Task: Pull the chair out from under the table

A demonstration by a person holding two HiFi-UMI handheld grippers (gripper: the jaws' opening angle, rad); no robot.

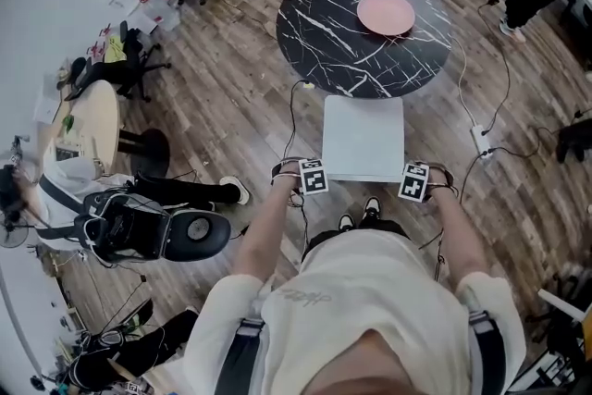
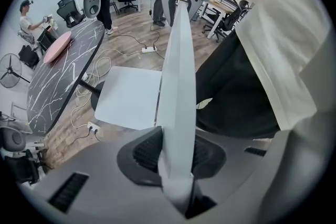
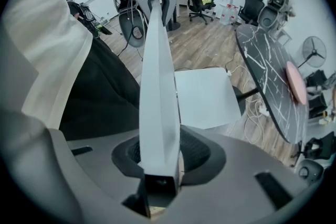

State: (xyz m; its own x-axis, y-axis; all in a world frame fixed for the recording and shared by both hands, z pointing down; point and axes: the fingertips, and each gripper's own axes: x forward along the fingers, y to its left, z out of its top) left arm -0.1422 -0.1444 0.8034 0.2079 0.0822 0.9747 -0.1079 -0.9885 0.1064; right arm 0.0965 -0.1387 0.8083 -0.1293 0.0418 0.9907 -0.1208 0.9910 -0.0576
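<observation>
- Chair [image 1: 363,139]: one, white. In the head view its seat [image 2: 128,97] lies at frame centre, directly below the table. The seat's far edge meets the table's near rim, and the rest of the seat is clear of the tabletop.
- Backrest [image 1: 363,179]: one. In the head view it shows as a thin white edge along the lower side of the seat, spanning from one gripper to the other.
- Table [image 1: 324,32]: one, round, black with white veining, at upper centre of the head view.
- Plate [image 1: 386,13]: one, pink, on the tabletop, right of the table's middle.
- Grippers: two, each carrying one marker cube.
- Left gripper [image 1: 310,185]: at the left end of the backrest's top edge, pointing down. In the left gripper view the jaws are partly closed and clamped on the backrest. The white panel fills the gap between both pads [image 2: 144,152] and runs up the frame to the other gripper.
- Right gripper [image 1: 416,187]: at the right end of the same edge, pointing down. In the right gripper view its jaws grasp the backrest in the same manner, pads [image 3: 197,152] pressed on either face.
- Power strips: two in the left gripper view, on the wooden floor [image 1: 231,106]. One power strip [image 2: 148,50] is at upper centre and a second power strip [image 2: 93,127] is at lower left, by the seat's corner.
</observation>
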